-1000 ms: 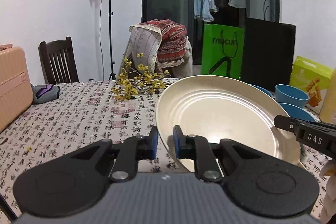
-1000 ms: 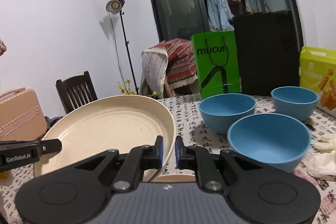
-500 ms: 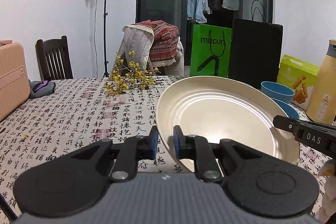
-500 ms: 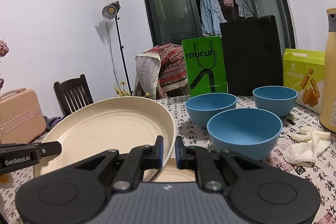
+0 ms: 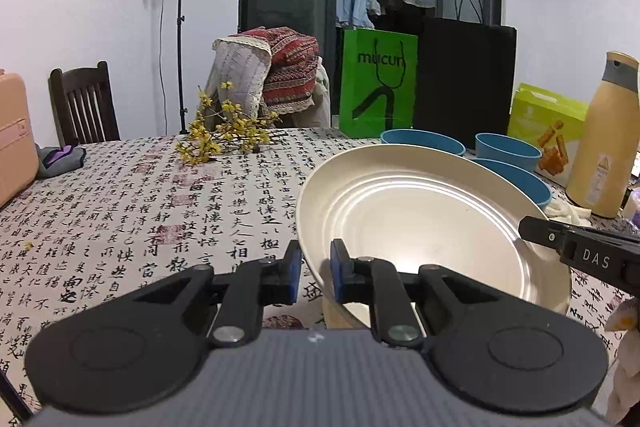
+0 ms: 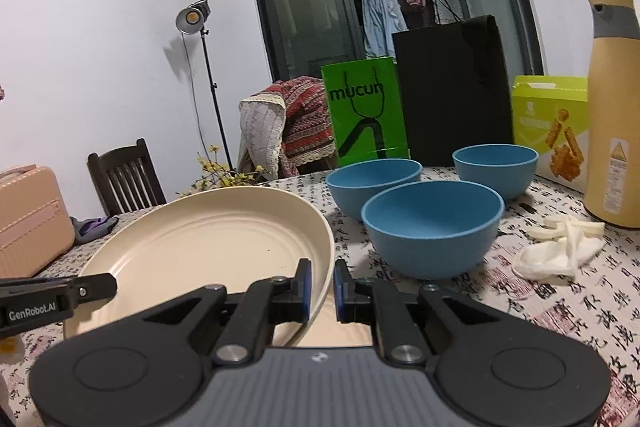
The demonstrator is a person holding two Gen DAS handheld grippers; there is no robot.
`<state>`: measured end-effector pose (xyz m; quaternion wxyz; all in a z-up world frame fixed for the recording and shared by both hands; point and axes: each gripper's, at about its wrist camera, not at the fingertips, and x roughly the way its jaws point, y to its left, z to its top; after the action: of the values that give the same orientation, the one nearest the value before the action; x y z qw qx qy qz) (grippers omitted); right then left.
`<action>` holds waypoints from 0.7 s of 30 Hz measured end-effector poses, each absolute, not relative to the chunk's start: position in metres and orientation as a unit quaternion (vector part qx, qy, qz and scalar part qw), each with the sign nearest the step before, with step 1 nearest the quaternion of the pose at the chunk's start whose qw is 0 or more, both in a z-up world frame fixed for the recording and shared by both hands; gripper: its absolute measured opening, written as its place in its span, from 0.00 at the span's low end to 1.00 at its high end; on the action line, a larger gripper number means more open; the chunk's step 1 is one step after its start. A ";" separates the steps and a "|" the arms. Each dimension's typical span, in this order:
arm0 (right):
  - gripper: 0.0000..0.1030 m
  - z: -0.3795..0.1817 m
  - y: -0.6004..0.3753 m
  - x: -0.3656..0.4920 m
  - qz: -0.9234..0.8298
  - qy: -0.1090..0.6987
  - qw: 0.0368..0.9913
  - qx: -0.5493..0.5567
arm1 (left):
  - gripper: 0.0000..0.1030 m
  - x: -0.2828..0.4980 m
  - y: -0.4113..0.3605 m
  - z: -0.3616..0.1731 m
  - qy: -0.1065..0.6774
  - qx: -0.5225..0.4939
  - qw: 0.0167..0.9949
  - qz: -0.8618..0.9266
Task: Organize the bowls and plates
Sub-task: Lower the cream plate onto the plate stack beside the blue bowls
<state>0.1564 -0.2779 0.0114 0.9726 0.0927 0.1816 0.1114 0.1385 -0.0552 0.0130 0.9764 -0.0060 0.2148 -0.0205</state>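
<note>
The table [image 5: 120,211] was covered by a printed cloth, with three blue bowls [image 6: 432,227] grouped toward its far right edge, probably awaiting stacking. A cream plate [image 5: 420,211] was held just above the table near its front edge, gripped on opposite rims, seemingly so that it could be carried level-handed. It was tilted, its open face turned up and toward the cameras; being round, no long axis was shown. The left gripper [image 5: 316,269] was clamped narrowly on the plate's left rim, the right gripper [image 6: 322,285] likewise on its right rim.
</note>
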 end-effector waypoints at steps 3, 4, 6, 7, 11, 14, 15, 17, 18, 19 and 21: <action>0.11 0.008 -0.281 0.155 0.106 0.184 0.973 0.093 | 0.15 0.139 -0.057 0.010 0.217 -0.006 0.976 -0.025; 0.11 0.006 -0.282 0.154 0.105 0.185 0.973 0.093 | 0.15 0.139 -0.058 0.009 0.218 -0.006 0.976 -0.026; 0.11 0.005 -0.283 0.154 0.103 0.186 0.973 0.093 | 0.15 0.140 -0.058 0.006 0.220 -0.006 0.975 -0.028; 0.11 0.004 -0.283 0.153 0.102 0.186 0.973 0.093 | 0.15 0.140 -0.059 0.005 0.221 -0.006 0.975 -0.028; 0.11 0.000 -0.284 0.152 0.097 0.188 0.973 0.091 | 0.15 0.142 -0.061 -0.001 0.226 -0.005 0.973 -0.033; 0.11 -0.003 -0.287 0.152 0.092 0.191 0.973 0.092 | 0.16 0.143 -0.064 -0.005 0.230 -0.002 0.973 -0.036; 0.11 -0.004 -0.288 0.152 0.091 0.191 0.973 0.093 | 0.16 0.144 -0.065 -0.006 0.231 0.000 0.972 -0.037; 0.11 -0.006 -0.289 0.151 0.089 0.192 0.973 0.093 | 0.16 0.145 -0.066 -0.009 0.233 0.002 0.972 -0.039; 0.11 -0.007 -0.289 0.151 0.088 0.192 0.973 0.093 | 0.16 0.145 -0.066 -0.011 0.235 0.002 0.971 -0.039; 0.11 -0.008 -0.290 0.152 0.087 0.193 0.973 0.093 | 0.16 0.146 -0.067 -0.012 0.236 0.003 0.971 -0.040; 0.11 -0.011 -0.291 0.152 0.085 0.194 0.973 0.094 | 0.16 0.147 -0.068 -0.015 0.238 0.005 0.971 -0.040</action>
<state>0.1520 -0.2908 -0.0113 0.9726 0.0944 0.1945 0.0853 0.1471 -0.0682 -0.0149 0.9705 0.0051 0.2377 -0.0397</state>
